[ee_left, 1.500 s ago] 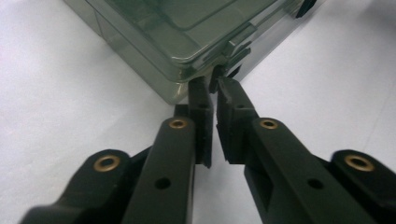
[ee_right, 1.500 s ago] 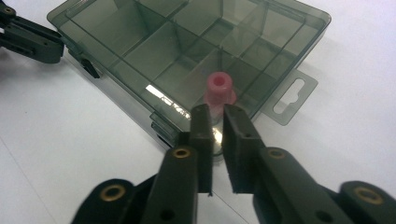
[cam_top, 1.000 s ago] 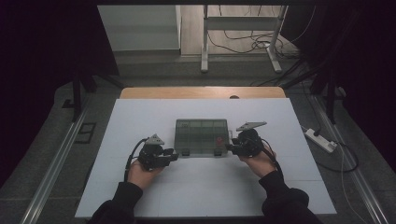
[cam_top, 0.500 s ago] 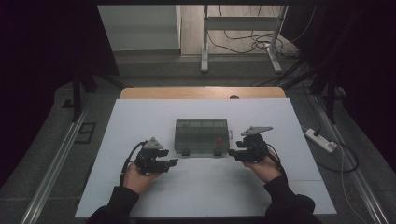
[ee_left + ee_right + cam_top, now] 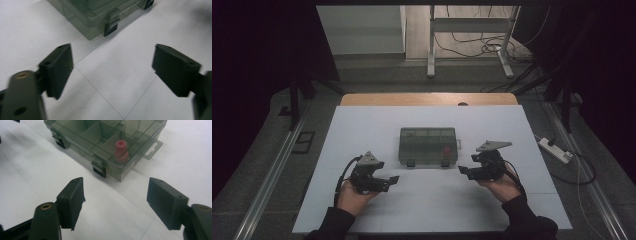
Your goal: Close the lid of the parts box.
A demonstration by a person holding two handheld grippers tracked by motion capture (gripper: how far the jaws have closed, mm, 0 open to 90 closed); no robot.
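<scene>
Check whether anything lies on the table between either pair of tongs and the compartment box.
Nothing visible does. Bare white table separates the left tongs and the right tongs from the closed compartment box. Both tongs are open, with nothing between their jaws, having just been opening.

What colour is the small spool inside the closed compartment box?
Pinkish red spool, seen best in the right gripper view through the box's clear lid.

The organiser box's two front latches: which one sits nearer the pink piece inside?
The right-hand latch, nearest the right gripper; the pink piece lies just behind it, while the left latch fronts bare compartments.
</scene>
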